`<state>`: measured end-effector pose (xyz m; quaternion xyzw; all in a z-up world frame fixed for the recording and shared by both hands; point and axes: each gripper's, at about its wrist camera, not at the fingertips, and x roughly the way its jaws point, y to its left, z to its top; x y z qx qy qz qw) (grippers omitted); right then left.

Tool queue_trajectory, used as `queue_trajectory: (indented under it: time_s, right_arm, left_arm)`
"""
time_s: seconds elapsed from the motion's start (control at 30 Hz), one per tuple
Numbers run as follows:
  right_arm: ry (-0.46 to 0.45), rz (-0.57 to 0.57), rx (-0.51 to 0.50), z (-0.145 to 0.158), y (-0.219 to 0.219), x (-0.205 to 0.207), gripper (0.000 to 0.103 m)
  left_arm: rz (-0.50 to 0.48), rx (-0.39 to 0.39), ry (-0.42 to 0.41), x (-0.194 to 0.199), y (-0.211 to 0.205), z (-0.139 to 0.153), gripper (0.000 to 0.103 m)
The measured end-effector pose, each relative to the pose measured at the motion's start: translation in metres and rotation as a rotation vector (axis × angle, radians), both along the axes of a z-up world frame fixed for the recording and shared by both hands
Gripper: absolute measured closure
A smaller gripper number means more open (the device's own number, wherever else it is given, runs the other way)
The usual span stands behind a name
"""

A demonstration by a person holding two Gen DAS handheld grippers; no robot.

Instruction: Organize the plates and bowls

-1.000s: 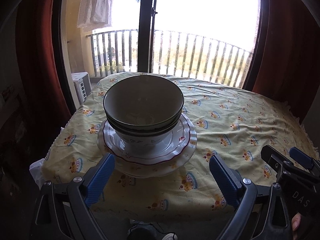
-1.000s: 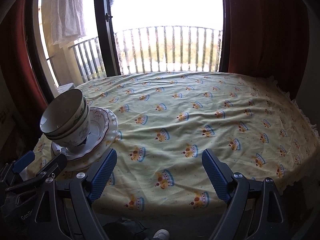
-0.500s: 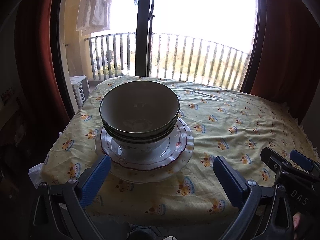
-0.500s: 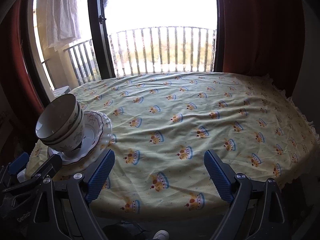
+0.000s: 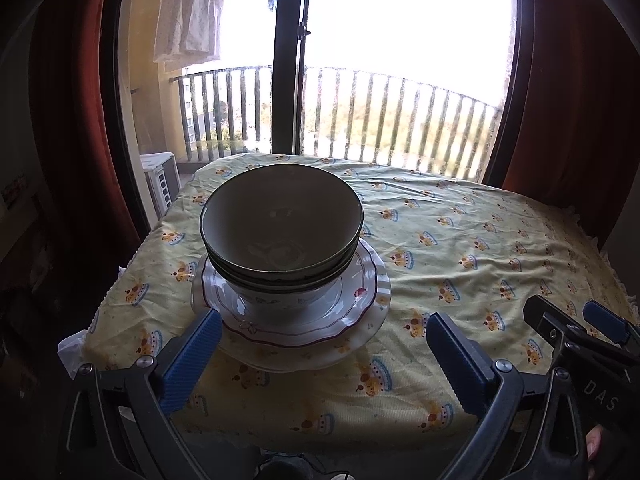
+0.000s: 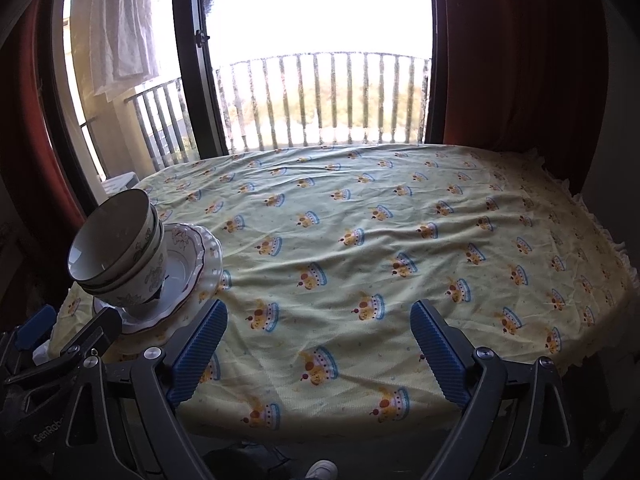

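On my left the bowls (image 5: 282,236) sit nested one inside another, three as far as I can count the rims, and they rest on the plates (image 5: 352,312), a scalloped one with a dark red line on top of at least one plainer plate. The whole stack stands near the left end of the table (image 6: 400,240), on the yellow cloth with its crown print. My left gripper (image 5: 322,356) hangs just in front of the stack, fingers spread wide and holding nothing, not touching the plates. My right gripper (image 6: 318,348) is released too, spread over bare cloth well apart from the stack. I see no other dish anywhere on the table, so I judge the sorting essentially done; at most the stack might need carrying somewhere.
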<state>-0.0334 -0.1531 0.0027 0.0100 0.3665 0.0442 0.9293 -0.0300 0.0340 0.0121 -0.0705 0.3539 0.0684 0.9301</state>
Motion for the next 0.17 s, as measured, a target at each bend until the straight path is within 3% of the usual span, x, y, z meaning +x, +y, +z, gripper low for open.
queue_trajectory:
  time_s: [0.17]
  right_arm:
    - [0.001, -0.006, 0.001, -0.0002, -0.0010, 0.0012, 0.007]
  left_arm:
    - [-0.003, -0.002, -0.004, 0.0006, 0.0005, 0.0008, 0.000]
